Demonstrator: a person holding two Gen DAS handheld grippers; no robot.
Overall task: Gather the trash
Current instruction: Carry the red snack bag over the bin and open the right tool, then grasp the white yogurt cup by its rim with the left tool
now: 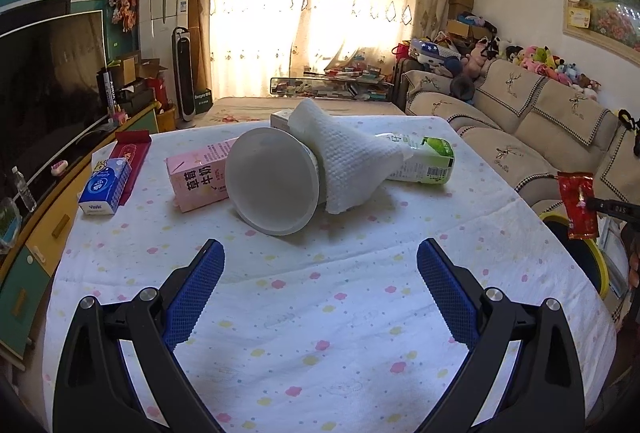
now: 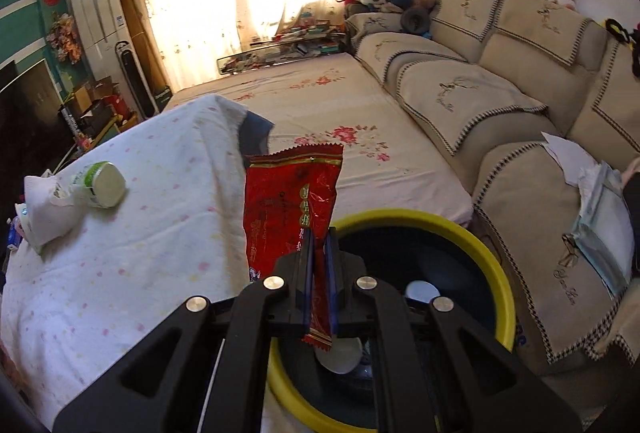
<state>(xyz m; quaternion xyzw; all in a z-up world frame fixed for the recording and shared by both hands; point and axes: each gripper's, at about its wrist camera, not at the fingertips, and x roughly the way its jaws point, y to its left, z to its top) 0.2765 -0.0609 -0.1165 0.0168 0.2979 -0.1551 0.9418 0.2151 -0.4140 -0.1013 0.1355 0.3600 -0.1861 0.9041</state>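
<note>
Red snack wrapper (image 2: 294, 211) clamped upright between closed fingers of right gripper (image 2: 319, 233), above yellow-rimmed bin (image 2: 500, 273) beside table edge; white items visible in bin bottom. Same wrapper (image 1: 579, 205) seen at far right of left wrist view, over bin rim (image 1: 600, 265). Left gripper (image 1: 320, 261) spread wide, empty, low over floral tablecloth (image 1: 300, 313). Ahead on cloth: white plastic bowl (image 1: 272, 181) on its side, paper towel (image 1: 344, 161) draped over it, pink milk carton (image 1: 200, 173) touching on left, green-and-white carton (image 1: 428, 159) behind on right. Blue tissue pack (image 1: 105, 185) at left edge, against red box (image 1: 130, 157).
</note>
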